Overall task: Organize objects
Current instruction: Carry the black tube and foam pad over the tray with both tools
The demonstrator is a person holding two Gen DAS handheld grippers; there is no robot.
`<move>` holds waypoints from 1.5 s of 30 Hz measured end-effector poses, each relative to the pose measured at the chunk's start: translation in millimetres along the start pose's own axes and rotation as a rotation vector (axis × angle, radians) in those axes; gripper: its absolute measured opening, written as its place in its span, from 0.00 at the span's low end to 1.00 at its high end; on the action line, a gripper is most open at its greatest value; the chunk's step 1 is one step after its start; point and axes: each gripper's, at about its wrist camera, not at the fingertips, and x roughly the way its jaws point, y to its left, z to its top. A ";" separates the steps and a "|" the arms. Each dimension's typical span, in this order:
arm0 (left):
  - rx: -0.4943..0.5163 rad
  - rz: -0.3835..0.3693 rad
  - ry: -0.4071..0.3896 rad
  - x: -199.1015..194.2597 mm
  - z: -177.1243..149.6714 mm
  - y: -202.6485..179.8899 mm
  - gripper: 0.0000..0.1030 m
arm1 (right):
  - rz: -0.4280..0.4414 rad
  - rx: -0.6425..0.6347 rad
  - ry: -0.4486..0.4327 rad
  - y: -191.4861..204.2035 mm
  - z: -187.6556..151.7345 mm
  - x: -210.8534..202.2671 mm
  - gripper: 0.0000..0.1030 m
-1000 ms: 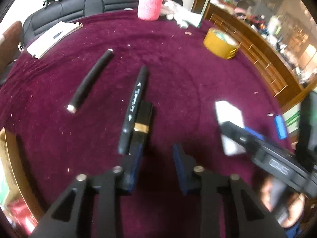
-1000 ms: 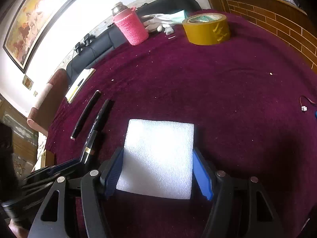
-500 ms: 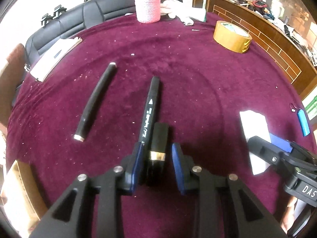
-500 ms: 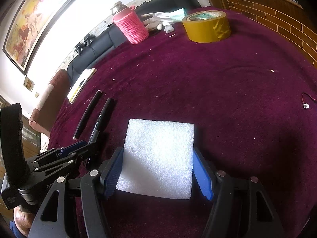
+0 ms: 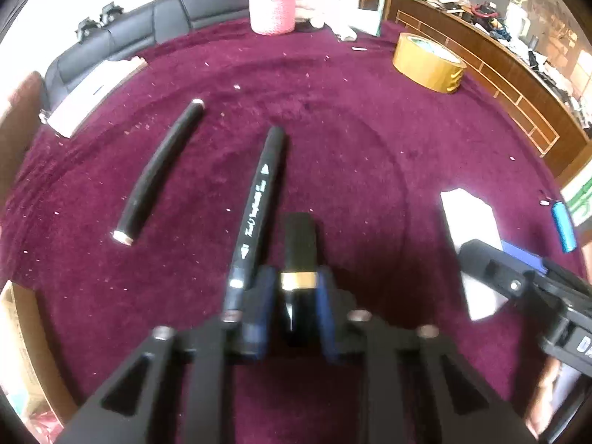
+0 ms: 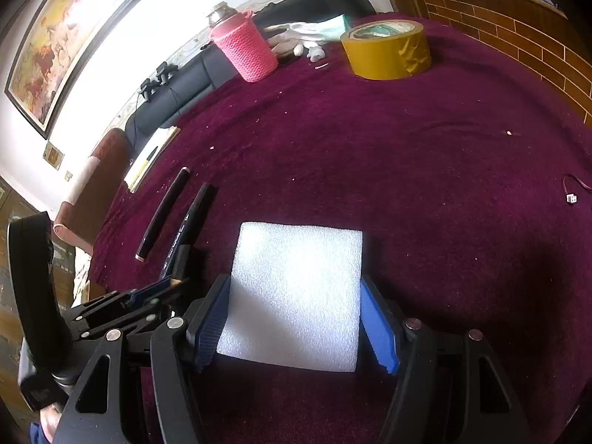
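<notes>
Now the left gripper (image 5: 294, 309) is narrowed right down, blue pads (image 5: 259, 303) pressed on both sides of a short black tube (image 5: 300, 249) with a gold band; it looks gripped, tube poking out toward 12 o'clock. A marker (image 5: 257, 207) lies just beside it at 11 o'clock, its near end against the outside of the left pad, touching or nearly so. A second black pen (image 5: 159, 168) lies farther off at 10 o'clock, well apart, same rough heading.

Right gripper (image 6: 292, 318) is spread wide, one blue pad (image 6: 207, 327) on each side of a white foam square (image 6: 296, 288) flat on the cloth (image 6: 407, 155). Pads sit at the foam's side edges; whether they actually squeeze it, can't tell. From the right wrist view the left gripper (image 6: 162, 288) shows at 9 o'clock, close beside the foam, marker (image 6: 190, 222) and pen (image 6: 164, 212) beyond it.

Farther out: tape roll (image 6: 386, 50) at 1 o'clock, pink bottle (image 6: 244, 51) at 11 o'clock, both well clear, with a wide stretch of bare maroon cloth between them and the foam. Notepad (image 5: 92, 96) near the table's far-left edge. Blue cylinder (image 5: 564, 227) near the right edge at 3 o'clock in the left wrist view. Sofa (image 5: 148, 33) behind the table.
</notes>
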 end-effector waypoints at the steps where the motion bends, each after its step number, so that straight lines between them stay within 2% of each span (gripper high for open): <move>1: -0.012 0.003 -0.008 -0.6 -1.3 -0.6 0.16 | 0.002 0.001 0.001 -0.5 0.3 -0.2 0.70; 4: -0.082 -0.015 -0.035 -5.1 -10.0 1.4 0.16 | 0.007 -0.002 -0.002 0.2 0.0 -1.9 0.70; 7: -0.164 -0.076 -0.040 -12.6 -24.1 5.8 0.16 | 0.014 -0.026 -0.007 5.3 -1.6 -3.3 0.70; 10: -0.176 -0.085 -0.061 -24.2 -43.1 2.6 0.16 | 0.021 -0.049 -0.001 10.3 -2.9 -2.1 0.70; 13: -0.200 -0.117 -0.045 -33.7 -61.9 4.4 0.16 | 0.034 -0.081 0.011 16.8 -6.0 -1.1 0.70; 16: -0.193 -0.063 -0.095 -52.9 -84.6 4.6 0.16 | 0.049 -0.120 0.018 26.1 -11.8 -1.2 0.70; 19: -0.212 -0.067 -0.126 -71.0 -100.4 8.5 0.16 | 0.051 -0.171 0.014 37.1 -19.5 -1.1 0.70; 24: -0.202 -0.012 -0.213 -109.5 -120.2 13.0 0.17 | 0.056 -0.228 -0.003 49.4 -31.8 -3.1 0.70; 28: -0.207 0.003 -0.268 -132.9 -134.4 19.7 0.17 | 0.069 -0.229 0.000 55.2 -38.6 -7.6 0.70; 36: -0.251 0.013 -0.333 -160.7 -160.8 41.4 0.17 | 0.120 -0.260 -0.001 77.3 -73.8 -34.5 0.70; 45: -0.296 0.100 -0.431 -188.4 -182.8 68.8 0.17 | 0.182 -0.364 -0.021 125.8 -102.4 -62.6 0.70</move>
